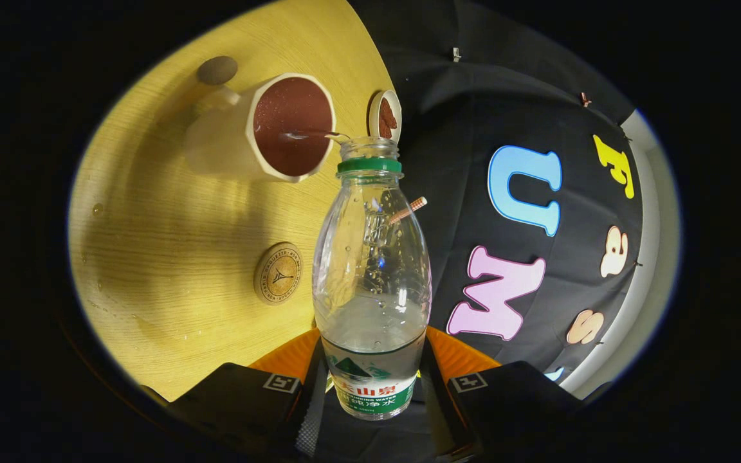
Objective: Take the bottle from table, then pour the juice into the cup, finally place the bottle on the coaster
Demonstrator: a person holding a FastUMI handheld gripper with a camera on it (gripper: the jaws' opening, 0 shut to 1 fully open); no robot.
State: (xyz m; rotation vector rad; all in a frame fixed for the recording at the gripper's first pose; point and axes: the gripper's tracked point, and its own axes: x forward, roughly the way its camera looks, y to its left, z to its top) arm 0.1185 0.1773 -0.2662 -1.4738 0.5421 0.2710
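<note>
Stage: pouring is going on right now, the water bottle (370,283) is tipped over and a thin stream is running from its open mouth into the cup (283,128).
Done so far: bottle is already up off the tabletop (171,244), cap off.
Left to do: finishing the pour, then parking the bottle on the round wooden coaster (278,273).
Tool (370,386): clamping the bottle's labelled lower body from both sides, so it's sitting right between the fingers.
Cup: lying just beyond the bottle's neck, looking fairly full, though the fisheye makes the level hard to judge.
Coaster: sitting beside the bottle, bare.
</note>
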